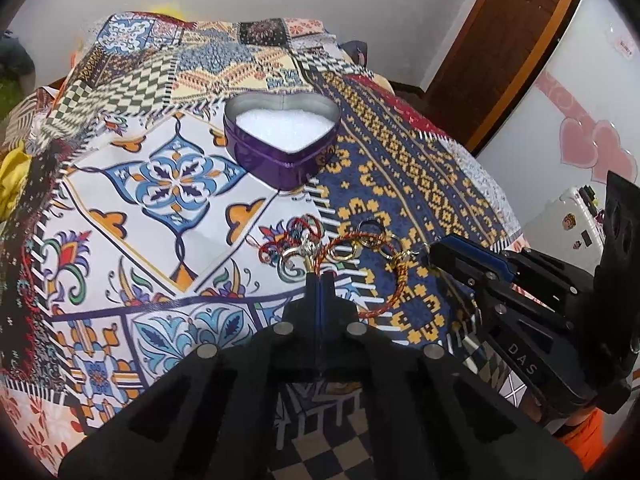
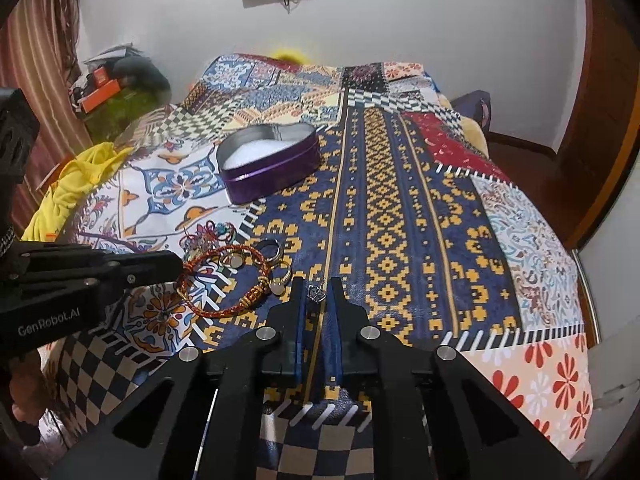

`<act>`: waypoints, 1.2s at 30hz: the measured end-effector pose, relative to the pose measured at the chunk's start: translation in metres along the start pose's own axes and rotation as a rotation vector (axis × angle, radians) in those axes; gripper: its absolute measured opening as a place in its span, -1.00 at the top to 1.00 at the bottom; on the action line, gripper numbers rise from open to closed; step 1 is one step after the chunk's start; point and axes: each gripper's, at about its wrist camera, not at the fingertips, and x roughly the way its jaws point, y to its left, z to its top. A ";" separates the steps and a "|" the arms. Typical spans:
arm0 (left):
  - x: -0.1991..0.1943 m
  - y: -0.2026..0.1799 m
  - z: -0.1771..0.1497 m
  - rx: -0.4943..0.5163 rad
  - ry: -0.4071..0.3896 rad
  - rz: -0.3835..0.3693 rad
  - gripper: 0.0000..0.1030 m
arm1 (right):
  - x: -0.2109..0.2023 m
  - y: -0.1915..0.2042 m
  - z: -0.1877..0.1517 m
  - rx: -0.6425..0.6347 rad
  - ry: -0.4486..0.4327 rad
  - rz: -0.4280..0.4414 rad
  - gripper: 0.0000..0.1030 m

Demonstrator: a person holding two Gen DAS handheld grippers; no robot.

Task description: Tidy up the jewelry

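A purple heart-shaped tin (image 1: 280, 136) with white padding stands open on the patterned bedspread; it also shows in the right wrist view (image 2: 270, 164). A heap of jewelry lies in front of it: a red-gold braided bracelet (image 1: 384, 280) (image 2: 224, 280), several rings (image 2: 272, 250) and a red cord piece (image 1: 296, 232). My left gripper (image 1: 320, 276) is shut on a thin strand of the red-gold bracelet at the heap's near edge. My right gripper (image 2: 318, 286) is narrowly open around a small silver pendant (image 2: 316, 293) just right of the heap.
The patchwork bedspread (image 2: 400, 208) covers the whole bed. A yellow cloth (image 2: 72, 184) lies at the left edge. A wooden door (image 1: 500, 40) and a white cabinet with pink hearts (image 1: 580, 140) stand to the right.
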 end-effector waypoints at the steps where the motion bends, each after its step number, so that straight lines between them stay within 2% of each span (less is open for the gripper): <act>1: -0.004 -0.001 0.001 0.003 -0.012 -0.001 1.00 | -0.002 0.000 0.001 0.000 -0.006 -0.001 0.82; 6: -0.017 -0.002 0.006 0.017 -0.051 0.016 1.00 | -0.014 0.001 0.006 -0.002 -0.036 -0.009 0.82; 10: -0.020 0.003 0.009 0.002 -0.045 0.010 0.97 | -0.021 0.003 0.006 -0.002 -0.056 -0.011 0.82; 12: -0.018 0.006 0.009 -0.021 -0.030 0.002 0.88 | -0.023 0.003 0.006 -0.003 -0.061 -0.014 0.82; 14: -0.016 0.006 0.009 -0.033 -0.019 -0.002 0.61 | -0.024 0.003 0.005 -0.004 -0.064 -0.017 0.82; 16: -0.013 0.001 0.008 -0.025 -0.009 0.011 0.45 | -0.024 0.003 0.005 -0.001 -0.065 -0.020 0.82; 22: 0.008 -0.006 0.003 -0.002 0.053 0.037 0.45 | -0.026 0.000 0.004 0.009 -0.067 -0.025 0.82; 24: 0.015 -0.005 0.002 -0.014 0.069 0.034 0.58 | -0.027 -0.002 0.003 0.010 -0.070 -0.028 0.82; 26: 0.017 -0.007 0.000 -0.005 0.059 0.056 0.82 | -0.027 -0.004 0.002 0.010 -0.071 -0.031 0.82; 27: 0.018 -0.008 0.000 0.009 0.061 0.062 0.85 | -0.027 -0.004 0.003 0.011 -0.071 -0.031 0.82; 32: 0.000 -0.020 0.001 0.096 -0.016 0.110 0.88 | -0.028 -0.007 0.004 0.015 -0.075 -0.033 0.82; 36: -0.023 -0.023 0.011 0.111 -0.082 0.099 0.88 | -0.031 -0.006 0.007 0.016 -0.085 -0.030 0.82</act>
